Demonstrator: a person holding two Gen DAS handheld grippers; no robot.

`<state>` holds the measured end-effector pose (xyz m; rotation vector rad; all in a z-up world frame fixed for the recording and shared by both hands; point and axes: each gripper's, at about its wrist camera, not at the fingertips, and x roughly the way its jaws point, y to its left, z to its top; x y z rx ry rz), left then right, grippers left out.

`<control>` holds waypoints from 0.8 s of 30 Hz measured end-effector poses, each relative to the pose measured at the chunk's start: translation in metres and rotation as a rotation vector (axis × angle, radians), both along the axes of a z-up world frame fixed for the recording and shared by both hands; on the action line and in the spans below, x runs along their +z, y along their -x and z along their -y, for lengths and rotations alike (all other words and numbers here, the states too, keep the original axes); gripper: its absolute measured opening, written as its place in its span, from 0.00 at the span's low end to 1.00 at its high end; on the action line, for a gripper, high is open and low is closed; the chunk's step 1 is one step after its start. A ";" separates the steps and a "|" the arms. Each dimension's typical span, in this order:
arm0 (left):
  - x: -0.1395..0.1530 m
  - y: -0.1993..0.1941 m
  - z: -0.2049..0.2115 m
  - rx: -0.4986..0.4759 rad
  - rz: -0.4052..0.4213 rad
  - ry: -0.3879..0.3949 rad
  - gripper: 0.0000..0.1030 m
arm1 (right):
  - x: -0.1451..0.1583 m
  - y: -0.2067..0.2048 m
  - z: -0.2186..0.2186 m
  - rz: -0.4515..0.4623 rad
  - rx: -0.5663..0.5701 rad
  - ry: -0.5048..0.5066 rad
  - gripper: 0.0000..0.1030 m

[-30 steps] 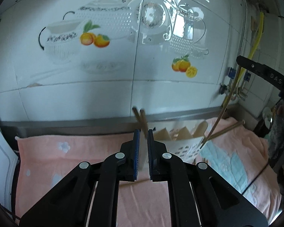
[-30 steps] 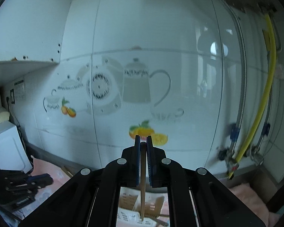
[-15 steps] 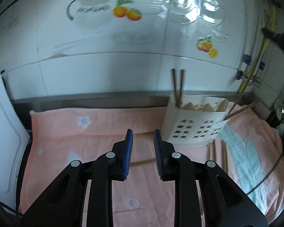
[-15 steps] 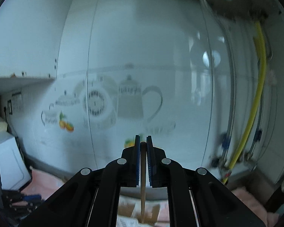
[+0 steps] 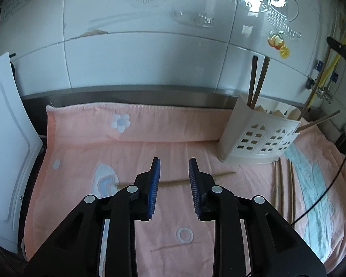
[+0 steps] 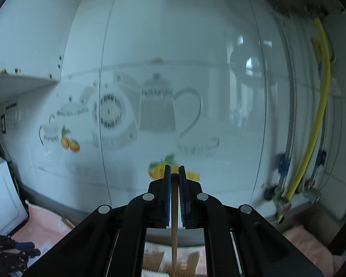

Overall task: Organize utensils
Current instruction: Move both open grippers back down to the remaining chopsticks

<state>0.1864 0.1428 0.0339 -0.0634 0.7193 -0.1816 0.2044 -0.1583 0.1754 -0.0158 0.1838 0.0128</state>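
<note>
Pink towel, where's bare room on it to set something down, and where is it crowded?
The pink towel is bare along its back, from the flower print across to the white utensil holder, and again in front of the lone chopstick. It is crowded on the right, where loose chopsticks lie below the holder.

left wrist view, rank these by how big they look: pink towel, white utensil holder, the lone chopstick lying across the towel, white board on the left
1. pink towel, fills most of the surface.
2. white board, though nearness to the camera enlarges it.
3. white utensil holder.
4. lone chopstick, long but thin.
</note>
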 end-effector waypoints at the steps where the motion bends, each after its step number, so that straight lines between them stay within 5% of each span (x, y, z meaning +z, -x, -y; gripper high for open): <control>1: -0.001 0.000 0.001 -0.003 -0.002 0.000 0.29 | -0.002 0.001 0.000 -0.012 0.003 0.001 0.07; 18: 0.002 0.036 0.034 -0.114 0.010 0.003 0.34 | -0.003 0.108 0.019 -0.146 0.078 -0.062 0.13; 24: 0.006 0.062 0.049 -0.152 0.014 0.015 0.34 | -0.037 0.153 0.024 -0.276 0.144 -0.127 0.13</control>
